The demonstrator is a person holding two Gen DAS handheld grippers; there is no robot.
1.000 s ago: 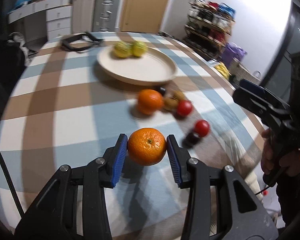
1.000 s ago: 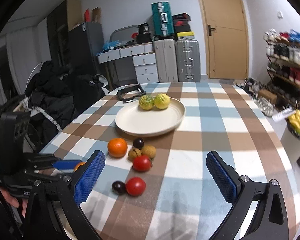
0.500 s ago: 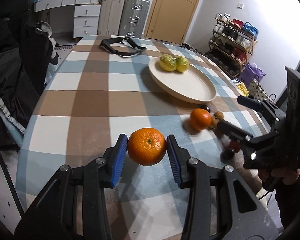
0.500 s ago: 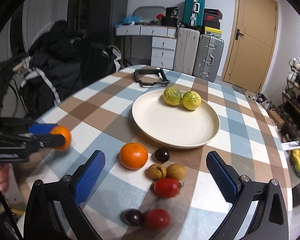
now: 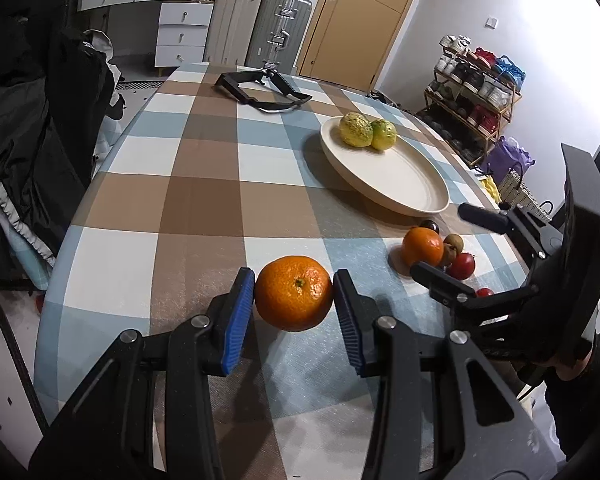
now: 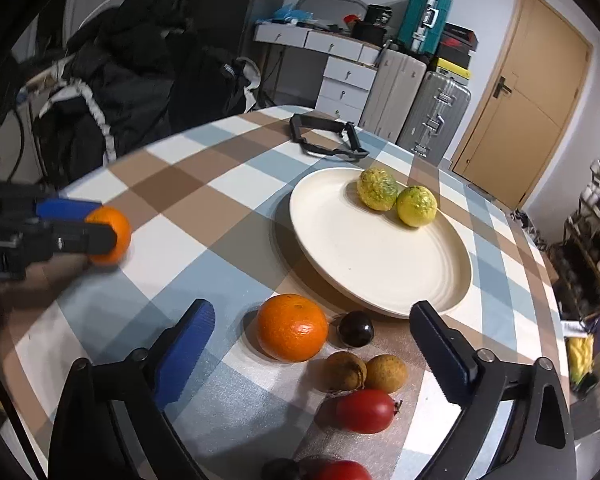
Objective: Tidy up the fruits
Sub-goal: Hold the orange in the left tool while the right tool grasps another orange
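- A table [image 6: 228,184] with a rounded edge filled most of both views; a checked cloth of brown, blue and white squares covered it.
- A cream plate [image 6: 380,264] lay right of centre in the right wrist view.
- A black frame-like object [image 6: 324,138] lay beyond the plate, at upper centre.
- An orange [image 6: 292,328] sat on the cloth just below the plate.
- A dark round fruit [image 6: 355,329] was just right of it, near the plate's rim.
- Two brown fruits [image 6: 366,370] lay side by side below that.
- A red fruit [image 6: 364,410] lay under them; another red fruit [image 6: 342,470] showed at the bottom edge.
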